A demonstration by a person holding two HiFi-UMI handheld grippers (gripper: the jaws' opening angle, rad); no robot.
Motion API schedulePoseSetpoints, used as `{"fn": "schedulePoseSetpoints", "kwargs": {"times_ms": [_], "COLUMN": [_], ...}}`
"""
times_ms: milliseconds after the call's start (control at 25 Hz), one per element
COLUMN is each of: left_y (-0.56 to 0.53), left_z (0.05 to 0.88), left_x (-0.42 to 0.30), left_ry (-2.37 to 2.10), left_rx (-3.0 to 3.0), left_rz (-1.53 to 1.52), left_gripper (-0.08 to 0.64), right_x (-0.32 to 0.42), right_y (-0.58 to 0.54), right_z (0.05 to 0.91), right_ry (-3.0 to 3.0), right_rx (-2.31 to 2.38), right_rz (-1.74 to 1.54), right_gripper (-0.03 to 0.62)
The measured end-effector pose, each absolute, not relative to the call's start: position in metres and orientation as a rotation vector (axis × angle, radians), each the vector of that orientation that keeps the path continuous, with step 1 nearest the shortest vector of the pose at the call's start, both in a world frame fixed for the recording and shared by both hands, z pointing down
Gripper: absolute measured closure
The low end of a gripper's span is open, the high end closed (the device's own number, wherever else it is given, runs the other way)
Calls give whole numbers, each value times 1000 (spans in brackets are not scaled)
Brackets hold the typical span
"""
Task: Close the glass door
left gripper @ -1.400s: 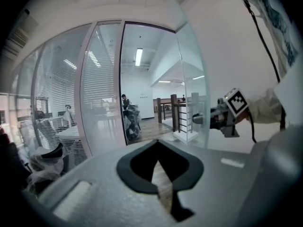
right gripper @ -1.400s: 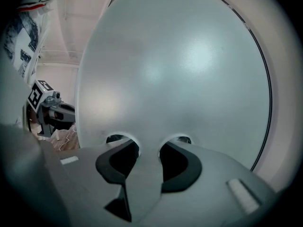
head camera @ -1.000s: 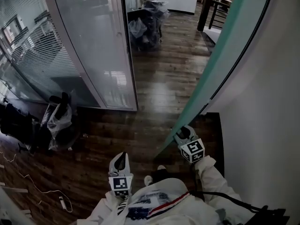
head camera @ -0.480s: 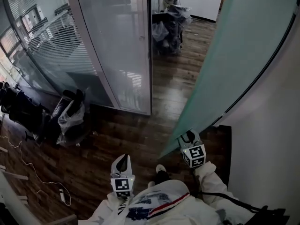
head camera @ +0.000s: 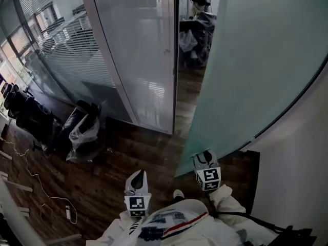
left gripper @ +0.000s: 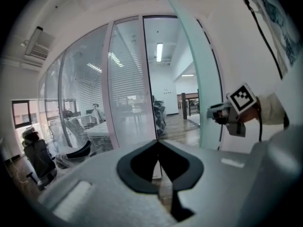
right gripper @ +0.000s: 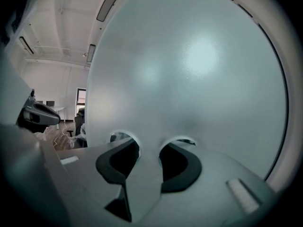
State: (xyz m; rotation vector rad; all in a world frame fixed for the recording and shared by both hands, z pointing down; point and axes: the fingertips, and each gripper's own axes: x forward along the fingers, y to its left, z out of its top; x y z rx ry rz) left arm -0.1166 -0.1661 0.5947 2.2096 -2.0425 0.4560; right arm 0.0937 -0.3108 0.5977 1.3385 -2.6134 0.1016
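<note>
1. Office chairs [head camera: 25, 119], dark, by the left edge of the wooden floor [head camera: 102, 188], against the blind-lined glass partition [head camera: 66, 50].
2. Chair under a clear plastic bag [head camera: 84, 132], at the partition's foot, just right of item 1.
3. White cable [head camera: 36, 181], loose on the floor near its lower left corner.
4. Fixed frosted panel [head camera: 143, 55], upright, forming the left side of the doorway.
5. Left gripper [head camera: 137, 175], held low over the floor, apart from the door. Fingers closed tip to tip, with nothing between them.
6. Doorway gap [head camera: 187, 86], with plastic-wrapped items [head camera: 197, 32] visible beyond it.
7. Glass door [head camera: 256, 70], frosted, pale green, standing ajar. Its free edge is clear of the fixed panel and its lower corner is over the floor ahead of the person.
8. Right gripper [head camera: 204, 155], at the door's bottom edge near that corner. Fingers are spread, their tips up against the door's face, clamping nothing.
9. White wall [head camera: 302, 168], right of the door.
</note>
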Motion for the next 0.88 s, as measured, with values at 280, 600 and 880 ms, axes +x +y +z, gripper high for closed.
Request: {"fn": "schedulePoseSetpoints", "kwargs": {"times_ms": [280,600,880], "left_y": [-191,-209,-238], "left_z": [585,583,572], "left_x": [-125,-136,-130], "left_ry": [-2118,-2203,-2232], "left_rx": [2143,2053,2037], "left_rz": [458,474,418], "left_gripper": [558,558,558], "right_x": [83,65,51], "right_y": [-338,-367,-383], "right_z": [602,599,590], "right_ry": [-2588,-2613,-2636], "right_rx": [1370,1371,1362], "right_rz": [118,96,89], "right_gripper": [456,457,457]}}
